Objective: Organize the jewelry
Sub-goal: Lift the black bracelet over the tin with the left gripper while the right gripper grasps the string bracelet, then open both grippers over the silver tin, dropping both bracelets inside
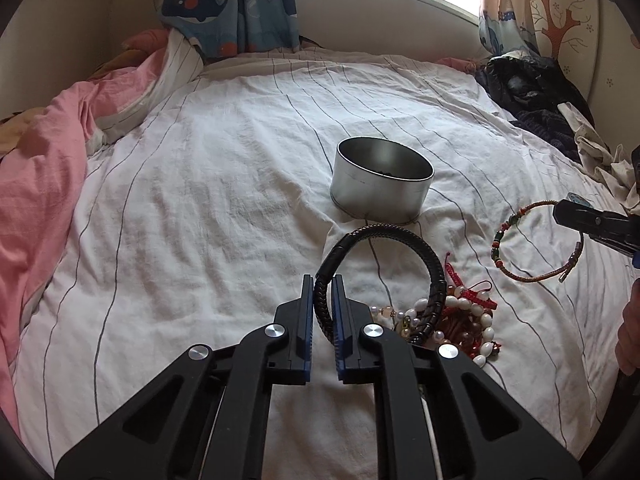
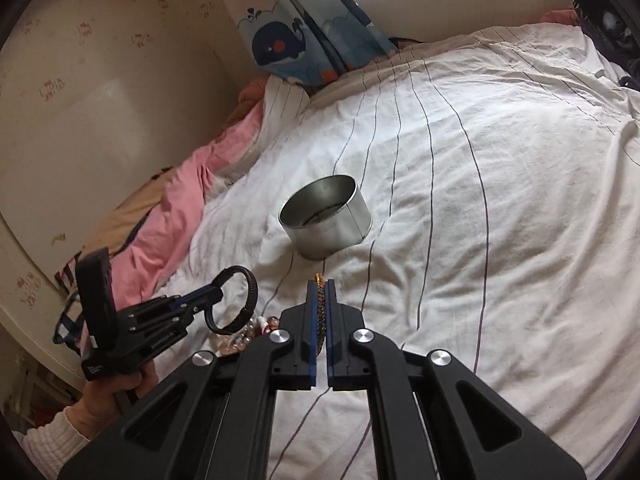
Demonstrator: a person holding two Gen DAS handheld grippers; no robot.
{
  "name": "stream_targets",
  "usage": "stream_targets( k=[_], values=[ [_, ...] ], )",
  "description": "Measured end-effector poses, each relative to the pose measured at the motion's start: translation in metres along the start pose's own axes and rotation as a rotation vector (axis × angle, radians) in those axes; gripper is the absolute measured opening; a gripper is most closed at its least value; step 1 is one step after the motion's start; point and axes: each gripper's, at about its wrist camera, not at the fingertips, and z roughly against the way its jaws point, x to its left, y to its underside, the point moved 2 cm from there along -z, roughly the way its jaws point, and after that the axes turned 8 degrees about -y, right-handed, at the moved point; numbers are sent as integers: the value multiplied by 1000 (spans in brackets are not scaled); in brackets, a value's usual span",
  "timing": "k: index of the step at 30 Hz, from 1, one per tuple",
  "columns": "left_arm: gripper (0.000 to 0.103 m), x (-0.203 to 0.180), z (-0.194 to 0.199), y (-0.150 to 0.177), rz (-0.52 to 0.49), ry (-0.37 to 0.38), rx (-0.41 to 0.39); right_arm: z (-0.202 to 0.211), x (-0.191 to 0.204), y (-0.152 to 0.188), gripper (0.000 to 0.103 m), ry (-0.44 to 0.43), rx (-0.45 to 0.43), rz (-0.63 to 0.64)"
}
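Left wrist view: the left gripper (image 1: 322,280) is clamped on a black braided bracelet (image 1: 404,240), which loops up ahead of its tips. Just right of it lies a jewelry pile (image 1: 460,320) of pearls and red cord. The right gripper (image 1: 560,210), further right, pinches a beaded cord bracelet (image 1: 520,232). Straight ahead an open metal tin (image 1: 380,196) stands on the striped sheet (image 1: 200,200), path unobstructed. Pink bedding (image 1: 44,184) lies far left.

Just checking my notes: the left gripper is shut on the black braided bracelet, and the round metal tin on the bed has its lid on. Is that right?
Not quite. The round metal tin has no lid on it; the left wrist view looks into its open top. The left gripper is indeed shut on the black braided bracelet.
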Motion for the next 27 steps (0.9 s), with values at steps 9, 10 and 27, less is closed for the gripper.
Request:
stream_targets(
  k=[9, 10, 27],
  values=[
    [8, 0, -1, -22, 7, 47, -19, -11, 0, -23, 4, -24, -13, 0],
    [8, -1, -2, -29, 10, 46, -25, -14, 1, -28, 4, -22, -16, 5],
    [10, -53, -94, -113, -85, 41, 56, -50, -11, -85, 4, 32, -72, 63]
  ],
)
